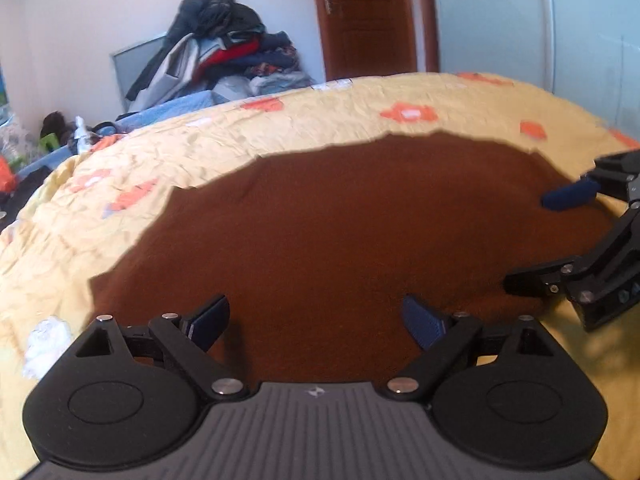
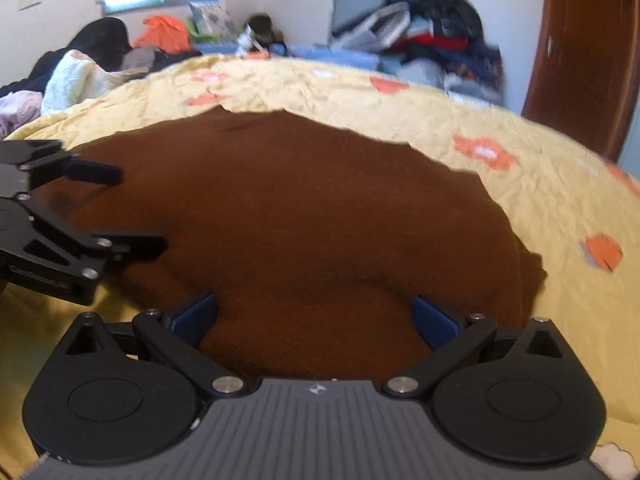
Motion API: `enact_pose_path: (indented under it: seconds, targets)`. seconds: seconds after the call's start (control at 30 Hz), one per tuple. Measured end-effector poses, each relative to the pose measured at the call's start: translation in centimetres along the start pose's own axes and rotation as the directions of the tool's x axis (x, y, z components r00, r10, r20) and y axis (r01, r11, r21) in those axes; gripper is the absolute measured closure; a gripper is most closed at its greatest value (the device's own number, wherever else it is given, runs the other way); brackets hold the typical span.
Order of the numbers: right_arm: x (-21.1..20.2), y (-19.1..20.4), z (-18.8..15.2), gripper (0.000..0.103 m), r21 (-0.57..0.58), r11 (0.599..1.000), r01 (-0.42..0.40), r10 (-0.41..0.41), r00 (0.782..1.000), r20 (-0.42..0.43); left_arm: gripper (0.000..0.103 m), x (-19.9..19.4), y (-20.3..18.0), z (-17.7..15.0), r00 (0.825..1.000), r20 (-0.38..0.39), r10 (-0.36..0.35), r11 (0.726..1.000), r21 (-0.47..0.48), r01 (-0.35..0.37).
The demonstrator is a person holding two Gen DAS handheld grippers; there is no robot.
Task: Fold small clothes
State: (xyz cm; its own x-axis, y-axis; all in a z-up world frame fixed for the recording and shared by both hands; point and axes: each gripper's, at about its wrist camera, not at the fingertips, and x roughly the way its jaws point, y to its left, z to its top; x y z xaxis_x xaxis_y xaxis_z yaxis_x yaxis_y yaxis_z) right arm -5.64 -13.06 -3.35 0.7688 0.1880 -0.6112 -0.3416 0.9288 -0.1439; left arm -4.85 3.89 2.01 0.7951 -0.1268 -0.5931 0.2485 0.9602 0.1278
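Nearest, left wrist view: left gripper [image 1: 316, 322], two blue-padded black fingers spread wide, nothing between them, poised just above the near edge of a dark brown, soft knit-looking garment [image 1: 340, 232]. Right wrist view: right gripper [image 2: 316, 316], jaws likewise spread wide and empty; brown cloth bulges up between the pads, but whether they touch it cannot be told.

One garment in play, lying mostly flat on a crumpled yellow quilted bedspread with orange flower patches [image 1: 120, 160]. Far edge ragged in outline; right-hand side rucked into a low ridge near the right gripper.

Handling, as judged: light, limp, no stiffness; it will drape and sag from any pinch point. The fuzzy surface should grip well on the pads and is not slippery. Not fragile. It may drag on the quilt rather than slide. Best hold: the near hem, one gripper toward each corner, pinching the edge only, so the fold carries over evenly.

Count: two grippers, four pads; one brown garment.

Farther back: one heaped pile of mixed dark, red and grey clothes [image 1: 224, 48] against the wall, one brown wooden door [image 1: 368, 16], loose clothing by the far bedside [image 2: 84, 68].
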Motion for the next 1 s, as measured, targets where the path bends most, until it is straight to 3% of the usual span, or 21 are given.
enact_pose_path:
  seconds: [0.1, 0.17, 0.2, 0.23, 0.27, 0.3, 0.4, 0.47, 0.53, 0.6, 0.67, 0.73, 0.77, 0.8, 0.87, 0.9, 0.93, 1.0]
  targets:
    - [-1.5, 0.7, 1.4, 0.001, 0.038, 0.999, -0.002, 0.001, 1.000, 0.006, 0.009, -1.2, 0.0, -0.6, 0.999, 0.024, -0.034, 0.999, 0.013, 0.034]
    - [-2.2, 1.8, 1.6, 0.000, 0.037, 0.999, -0.036, 0.034, 0.999, 0.038, 0.008, 0.1, -0.5, -1.9, 0.997, -0.067, -0.034, 0.998, 0.052, 0.038]
    - [-1.8, 2.4, 1.4, 0.000, 0.026, 0.998, -0.053, 0.052, 0.998, 0.018, 0.008, -0.2, 0.0, -2.5, 0.999, -0.020, -0.040, 0.999, 0.013, 0.040]
    - [-0.8, 2.9, 0.9, 0.000, 0.004, 0.998, -0.056, 0.056, 0.998, -0.034, 0.008, -0.1, 0.2, -2.6, 0.998, -0.032, -0.048, 0.999, -0.009, 0.048]
    - [-0.4, 3.7, -0.1, 0.000, -0.076, 0.997, -0.012, 0.010, 1.000, -0.023, 0.008, -0.3, 0.4, -2.2, 0.998, -0.052, -0.041, 0.999, -0.022, 0.040]
    - [-0.6, 4.1, -0.5, 0.000, -0.123, 0.992, -0.014, 0.015, 1.000, 0.012, 0.009, -0.7, 0.6, -1.9, 0.998, -0.060, -0.035, 0.999, -0.030, 0.033]
    - [-1.0, 3.7, 1.5, 0.001, -0.051, 0.999, -0.019, 0.016, 0.998, -0.062, 0.009, -2.7, 1.6, -2.0, 1.000, 0.002, -0.005, 0.996, -0.086, 0.006]
    - [-1.9, 3.7, 2.7, 0.000, -0.009, 0.999, -0.044, 0.043, 0.999, -0.011, 0.009, -3.3, 2.5, -2.3, 1.000, 0.021, 0.020, 0.991, -0.136, -0.017]
    - [-1.9, 4.1, 3.9, 0.000, 0.009, 0.998, -0.055, 0.055, 0.998, 0.042, 0.009, -2.6, 3.3, -2.4, 0.998, -0.012, 0.056, 0.983, -0.175, -0.058]
    - [-0.9, 5.0, 4.8, 0.000, -0.012, 0.998, -0.054, 0.054, 0.997, 0.054, 0.009, -0.8, 4.3, -2.9, 0.993, -0.093, 0.066, 0.975, -0.207, -0.084]
    - [0.7, 6.1, 5.2, 0.000, -0.056, 0.997, -0.048, 0.049, 0.998, 0.024, 0.007, -0.4, 4.5, -3.6, 0.995, -0.079, 0.054, 0.979, -0.191, -0.069]
    - [2.8, 6.5, 4.4, 0.000, -0.106, 0.993, -0.058, 0.052, 0.997, -0.059, 0.007, -0.7, 4.7, -3.4, 0.994, -0.096, 0.044, 0.981, -0.182, -0.061]
    - [2.4, 6.0, 4.3, 0.000, -0.084, 0.994, -0.074, 0.072, 0.997, -0.020, 0.007, -1.2, 5.1, -3.2, 0.994, -0.099, 0.036, 0.978, -0.202, -0.055]
    - [2.3, 5.5, 4.5, 0.000, -0.074, 0.993, -0.092, 0.090, 0.995, -0.033, 0.007, -1.7, 5.5, -3.2, 0.995, -0.094, 0.032, 0.972, -0.229, -0.053]
    - [2.0, 5.0, 5.4, 0.000, -0.058, 0.993, -0.106, 0.101, 0.992, -0.072, 0.007, -2.9, 6.9, -3.5, 0.997, -0.077, 0.010, 0.943, -0.331, -0.035]
    - [1.6, 4.8, 5.9, 0.000, -0.031, 0.994, -0.103, 0.100, 0.993, -0.067, 0.007, -3.3, 7.7, -3.8, 0.997, -0.072, -0.012, 0.913, -0.408, -0.019]
    - [1.1, 4.4, 6.2, 0.000, 0.006, 0.995, -0.104, 0.104, 0.993, -0.048, 0.007, -3.4, 8.4, -4.2, 0.996, -0.075, -0.042, 0.873, -0.488, 0.000]
    - [-0.1, 4.5, 6.3, 0.000, 0.074, 0.990, -0.119, 0.119, 0.993, -0.003, 0.007, -3.4, 9.8, -5.3, 0.993, -0.067, -0.100, 0.758, -0.652, 0.032]
